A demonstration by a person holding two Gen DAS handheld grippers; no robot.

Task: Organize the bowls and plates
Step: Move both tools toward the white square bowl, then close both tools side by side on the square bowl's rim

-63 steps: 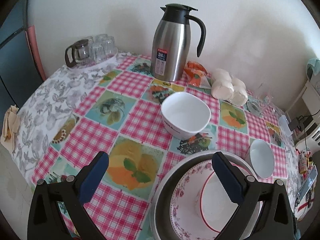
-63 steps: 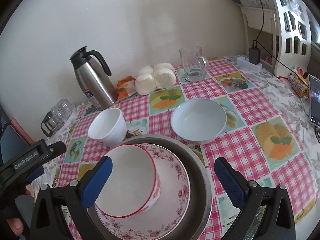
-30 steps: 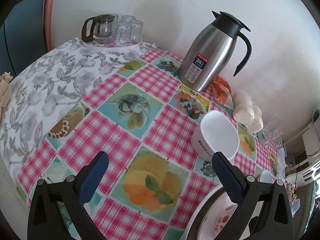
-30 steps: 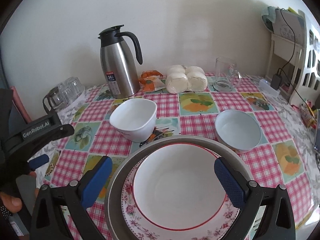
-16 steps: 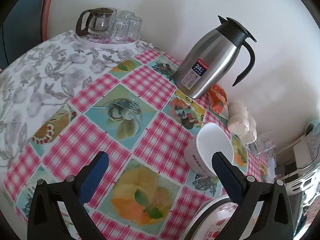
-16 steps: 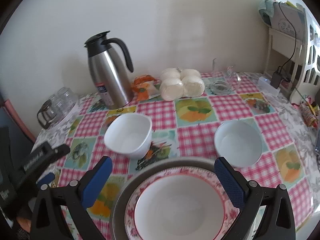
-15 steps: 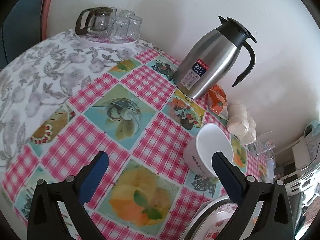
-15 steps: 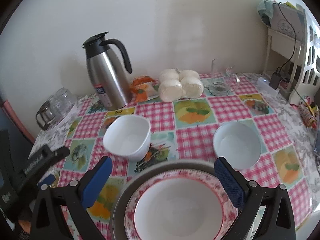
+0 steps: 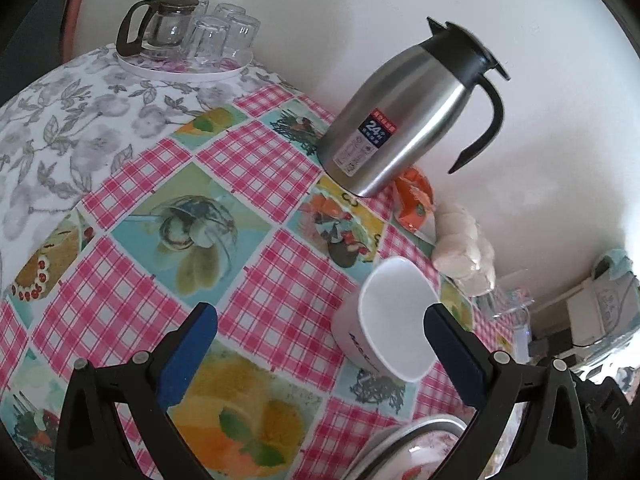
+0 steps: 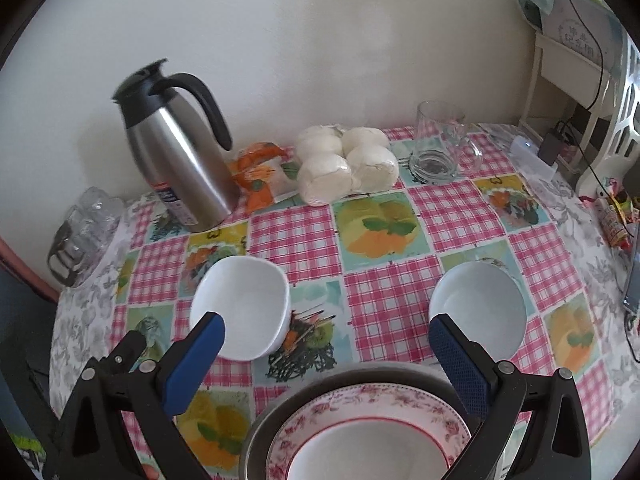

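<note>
A square white bowl [image 10: 244,312] stands on the checked tablecloth, left of centre; in the left wrist view it [image 9: 394,332] lies just ahead of my right fingertip [image 9: 448,344]. A round white bowl [image 10: 480,308] stands to the right. At the near edge a metal basin [image 10: 280,416] holds a floral plate [image 10: 384,404] with a red-rimmed white bowl [image 10: 368,456] in it. My left gripper [image 9: 320,344] is open and empty above the cloth. My right gripper [image 10: 326,350] is open and empty above the stack.
A steel thermos jug [image 10: 180,160] stands at the back left, with an orange packet [image 10: 256,176], wrapped white buns [image 10: 344,168] and a glass mug [image 10: 440,148] along the wall. A tray with a glass teapot and glasses [image 9: 184,36] sits far left. A white rack [image 10: 592,80] stands right.
My left gripper has moved closer to the square white bowl and tilted. My right gripper has pulled back and up a little from the stack. Both stay open.
</note>
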